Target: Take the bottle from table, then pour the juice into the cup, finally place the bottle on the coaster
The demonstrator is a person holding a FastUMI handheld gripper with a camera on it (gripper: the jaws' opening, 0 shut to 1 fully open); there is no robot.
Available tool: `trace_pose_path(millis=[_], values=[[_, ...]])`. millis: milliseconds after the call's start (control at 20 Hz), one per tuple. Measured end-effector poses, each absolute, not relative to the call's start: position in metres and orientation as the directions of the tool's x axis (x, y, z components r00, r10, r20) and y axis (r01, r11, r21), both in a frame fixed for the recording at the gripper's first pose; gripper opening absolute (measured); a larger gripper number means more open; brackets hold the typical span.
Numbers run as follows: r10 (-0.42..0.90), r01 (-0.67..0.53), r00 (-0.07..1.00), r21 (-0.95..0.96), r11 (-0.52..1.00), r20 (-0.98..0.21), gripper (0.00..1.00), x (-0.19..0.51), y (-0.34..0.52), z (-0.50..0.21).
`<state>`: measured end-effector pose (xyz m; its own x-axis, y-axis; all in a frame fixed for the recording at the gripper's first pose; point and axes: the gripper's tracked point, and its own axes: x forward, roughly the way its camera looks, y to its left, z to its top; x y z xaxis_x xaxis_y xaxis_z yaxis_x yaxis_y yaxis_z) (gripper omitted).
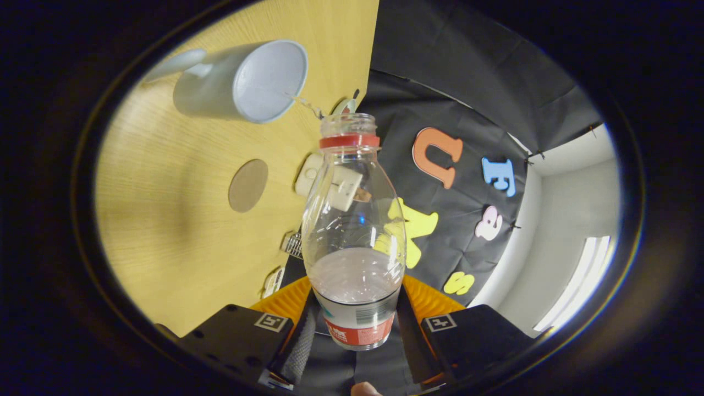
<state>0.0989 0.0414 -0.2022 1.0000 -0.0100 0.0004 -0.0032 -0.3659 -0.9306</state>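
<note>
Bottle [352, 220], clamped between both fingers of the gripper [355, 324], is tipped so juice streams into the cup [242, 80] beyond.

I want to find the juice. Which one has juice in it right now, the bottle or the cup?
The clear bottle held in the claw: pale juice pools inside it. The grey cup looks empty.

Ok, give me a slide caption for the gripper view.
Gripper shut on tilted bottle, juice trickling into the cup on the table.
</note>
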Motion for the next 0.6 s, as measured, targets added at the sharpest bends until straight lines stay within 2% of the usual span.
trace_pose_path(millis=[600], values=[[0.017,0.024,1.000,-0.907,-0.420,0.019,0.75,0.1003,0.0502,-0.1919]])
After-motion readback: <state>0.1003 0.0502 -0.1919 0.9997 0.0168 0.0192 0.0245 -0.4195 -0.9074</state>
